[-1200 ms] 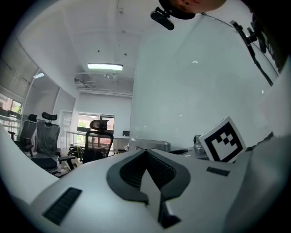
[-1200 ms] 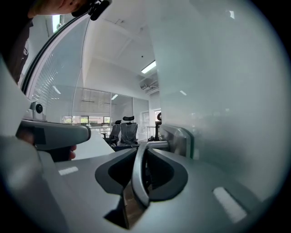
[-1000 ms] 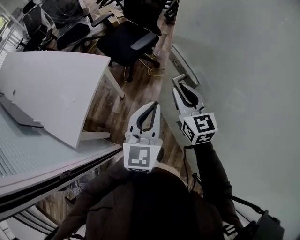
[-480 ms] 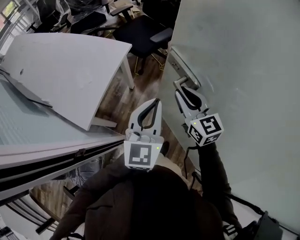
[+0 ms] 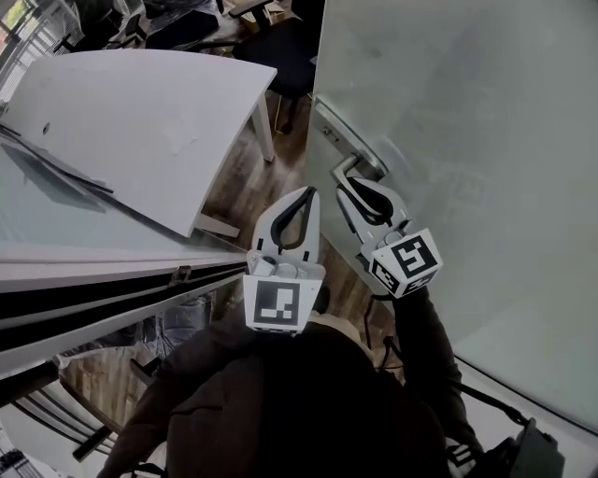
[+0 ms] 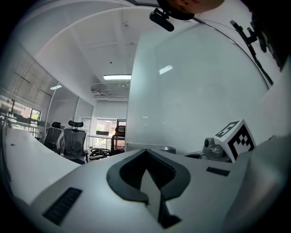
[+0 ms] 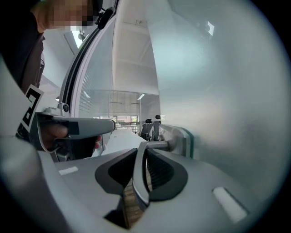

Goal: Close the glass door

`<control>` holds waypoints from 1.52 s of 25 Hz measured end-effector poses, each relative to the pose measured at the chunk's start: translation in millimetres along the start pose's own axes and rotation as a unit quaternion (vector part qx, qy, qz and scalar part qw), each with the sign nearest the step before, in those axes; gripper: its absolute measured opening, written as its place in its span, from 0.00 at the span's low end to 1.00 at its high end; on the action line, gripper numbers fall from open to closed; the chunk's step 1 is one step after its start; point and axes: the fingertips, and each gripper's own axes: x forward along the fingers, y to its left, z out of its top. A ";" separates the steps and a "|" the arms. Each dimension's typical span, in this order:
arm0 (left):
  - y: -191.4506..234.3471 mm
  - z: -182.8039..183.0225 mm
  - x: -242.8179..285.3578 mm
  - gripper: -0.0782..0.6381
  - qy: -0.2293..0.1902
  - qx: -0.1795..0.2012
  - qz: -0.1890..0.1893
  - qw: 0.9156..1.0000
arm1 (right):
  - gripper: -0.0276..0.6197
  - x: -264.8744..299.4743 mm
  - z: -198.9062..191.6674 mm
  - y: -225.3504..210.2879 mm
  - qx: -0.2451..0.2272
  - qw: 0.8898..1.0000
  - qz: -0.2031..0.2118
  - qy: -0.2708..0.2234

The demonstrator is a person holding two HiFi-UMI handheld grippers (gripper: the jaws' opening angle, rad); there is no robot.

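Note:
The frosted glass door [image 5: 467, 140] fills the right of the head view. Its metal lever handle [image 5: 346, 169] sticks out from a plate near the door's edge. My right gripper [image 5: 344, 184] is shut on that lever; in the right gripper view the handle [image 7: 142, 182] runs between the two dark pads, and the gripper [image 7: 141, 157] holds it tightly. My left gripper [image 5: 306, 194] hangs beside it over the floor, shut, with nothing between its fingers. In the left gripper view the door [image 6: 195, 100] stands just ahead and to the right of the left gripper [image 6: 146, 157].
A white desk [image 5: 140, 121] stands left of the door's edge, with wooden floor [image 5: 250, 182] between them. Black office chairs [image 5: 187, 23] sit at the far top. A glass partition with a dark frame [image 5: 93, 289] runs along the lower left.
The door's edge and the right gripper on the handle have shifted left in the head view, hiding more of the chairs. The desk looms nearer. The left gripper stayed beside it.

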 end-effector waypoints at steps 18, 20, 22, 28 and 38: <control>-16.4 2.7 -138.9 0.10 -0.009 0.035 0.097 0.995 | 0.15 -24.6 -15.4 129.0 -0.018 0.996 0.089 -0.001; -23.1 7.1 -157.7 0.10 -0.016 0.033 0.107 0.994 | 0.15 -34.6 -12.8 142.8 -0.025 0.995 0.095 -0.006; -29.8 14.7 -171.6 0.10 -0.023 0.025 0.114 0.993 | 0.15 -45.2 -10.8 156.5 -0.030 0.994 0.104 -0.004; -33.3 24.2 -197.3 0.10 -0.034 0.028 0.114 0.992 | 0.15 -56.2 -10.8 185.4 -0.033 0.992 0.123 0.001; -10.5 14.3 -260.7 0.10 -0.028 0.017 0.108 0.994 | 0.15 -70.0 -16.8 226.8 -0.033 0.991 0.133 0.005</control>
